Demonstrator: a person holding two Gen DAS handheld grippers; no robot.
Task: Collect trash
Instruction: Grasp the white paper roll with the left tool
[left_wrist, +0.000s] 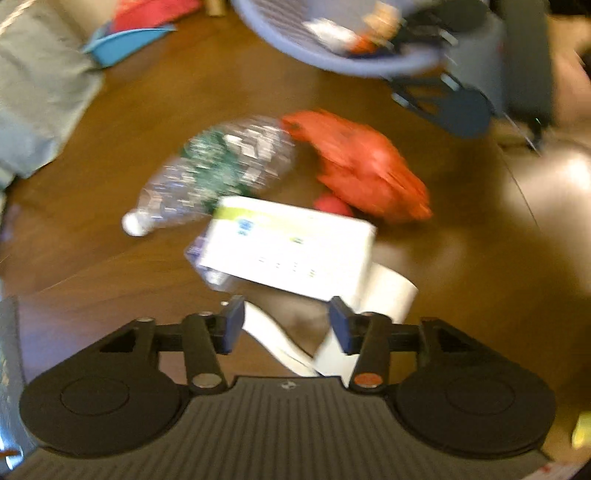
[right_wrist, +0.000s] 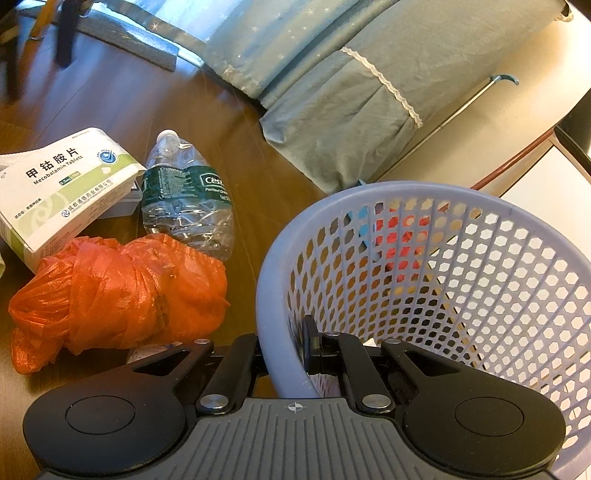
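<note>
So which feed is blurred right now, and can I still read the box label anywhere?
Left wrist view: motion-smeared, the bottle, red bag and box streaked, print unreadable. Right wrist view: sharp, the box label legible, window glare along the top, fisheye bending the edges.

Left hand-held gripper (left_wrist: 286, 325): black arms, blue finger pads, silver screws, an orange disc, ribbed grey base with round black hubs.

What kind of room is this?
Probably a bedroom: bedding with a lace trim hangs down to a wooden floor, and a perforated plastic basket stands beside it.
</note>
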